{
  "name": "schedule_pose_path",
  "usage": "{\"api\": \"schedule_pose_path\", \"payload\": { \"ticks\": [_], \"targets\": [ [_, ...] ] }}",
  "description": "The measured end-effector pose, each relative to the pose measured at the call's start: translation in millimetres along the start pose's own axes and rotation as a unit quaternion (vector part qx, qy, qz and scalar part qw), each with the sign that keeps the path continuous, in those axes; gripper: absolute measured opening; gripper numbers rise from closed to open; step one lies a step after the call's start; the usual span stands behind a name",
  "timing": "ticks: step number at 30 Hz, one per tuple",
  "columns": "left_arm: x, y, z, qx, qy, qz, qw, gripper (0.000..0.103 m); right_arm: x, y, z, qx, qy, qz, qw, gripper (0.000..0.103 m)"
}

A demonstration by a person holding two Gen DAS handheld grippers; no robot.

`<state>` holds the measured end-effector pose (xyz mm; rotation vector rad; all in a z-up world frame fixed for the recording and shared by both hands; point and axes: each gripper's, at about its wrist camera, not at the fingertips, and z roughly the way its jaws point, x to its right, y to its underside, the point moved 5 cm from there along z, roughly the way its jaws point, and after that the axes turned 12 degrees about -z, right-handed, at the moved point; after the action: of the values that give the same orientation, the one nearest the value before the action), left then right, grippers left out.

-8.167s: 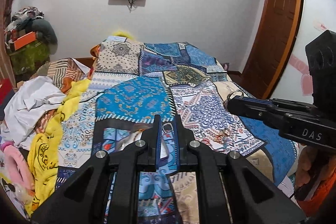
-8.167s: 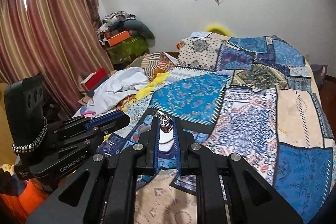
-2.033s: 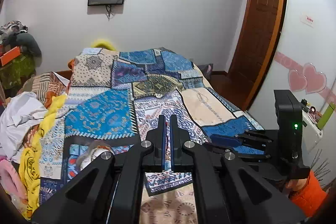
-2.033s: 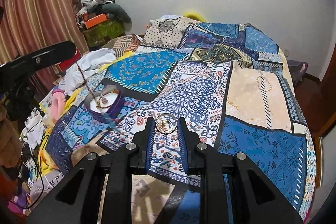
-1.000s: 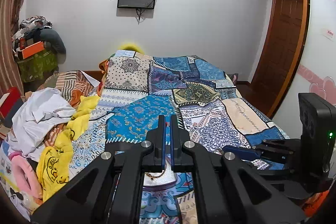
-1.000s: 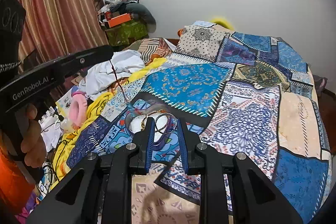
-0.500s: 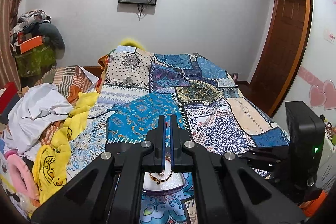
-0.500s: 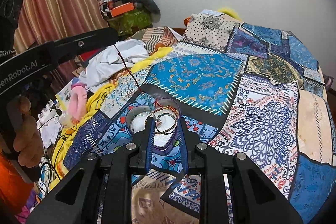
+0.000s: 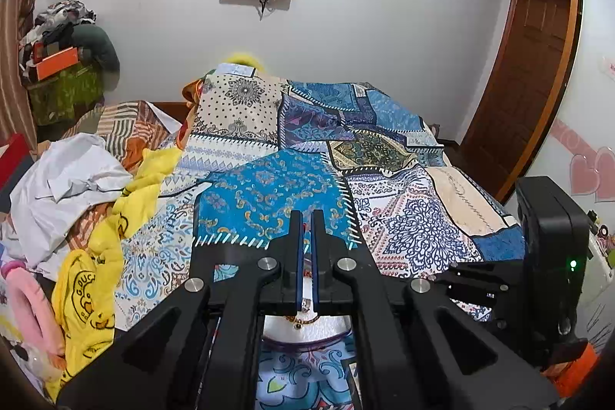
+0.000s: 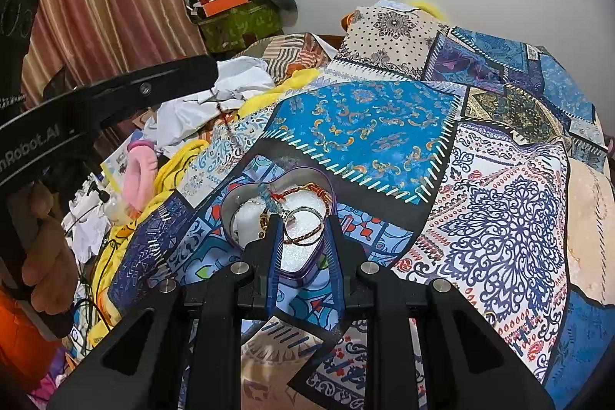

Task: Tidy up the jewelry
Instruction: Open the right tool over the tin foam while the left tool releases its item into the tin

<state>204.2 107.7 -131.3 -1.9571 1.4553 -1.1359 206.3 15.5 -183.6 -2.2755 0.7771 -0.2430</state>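
Your right gripper (image 10: 301,223) hangs just over the heart-shaped tin (image 10: 234,202) on the patchwork quilt (image 10: 499,179), its fingers spread apart with the tin's lower lobe between them. Inside the tin, on its white lining, lie a pair of thin bangles (image 10: 303,223), a red-and-gold thread bracelet (image 10: 307,188) and a beaded piece along the left wall; the bangles sit free between your fingertips, and neither pad visibly touches them. Your left gripper (image 9: 306,218) has its fingers pressed nearly together, pinching a thin dark chain (image 10: 226,120) that runs from its tip down towards the tin. In the left wrist view a small pendant (image 9: 305,304) shows between the finger bases, over the tin's white interior (image 9: 307,331). A heap of clothes (image 9: 73,187) lies along the quilt's left edge.
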Motion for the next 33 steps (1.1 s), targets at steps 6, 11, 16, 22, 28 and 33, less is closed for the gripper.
{"api": "schedule_pose_path", "payload": {
  "ticks": [6,11,16,22,28,33],
  "targets": [
    [-5.5,7.6,7.0,-0.015,-0.004,-0.001,0.9999,0.002,-0.2,0.1,4.8,-0.005,-0.001,0.000,1.000,0.020],
    [-17.7,20.9,22.8,-0.044,-0.014,-0.009,0.9989,0.002,-2.4,0.8,8.3,-0.010,-0.002,-0.004,1.000,0.020],
    [-28.4,35.8,36.7,-0.075,-0.019,-0.013,0.9969,0.002,-5.1,1.6,13.5,-0.019,-0.001,-0.011,1.000,0.020],
    [-30.5,50.9,45.1,-0.103,-0.014,0.000,0.9946,0.002,-9.3,2.8,21.7,-0.031,-0.002,-0.018,0.999,0.020],
    [-30.9,56.9,43.7,-0.114,-0.011,0.008,0.9934,0.002,-11.7,6.2,30.6,-0.048,-0.004,-0.024,0.999,0.020],
    [-35.7,58.8,39.8,-0.113,-0.027,0.010,0.9932,0.005,-12.9,7.3,35.6,-0.056,-0.005,-0.025,0.998,0.020]
  ]
}}
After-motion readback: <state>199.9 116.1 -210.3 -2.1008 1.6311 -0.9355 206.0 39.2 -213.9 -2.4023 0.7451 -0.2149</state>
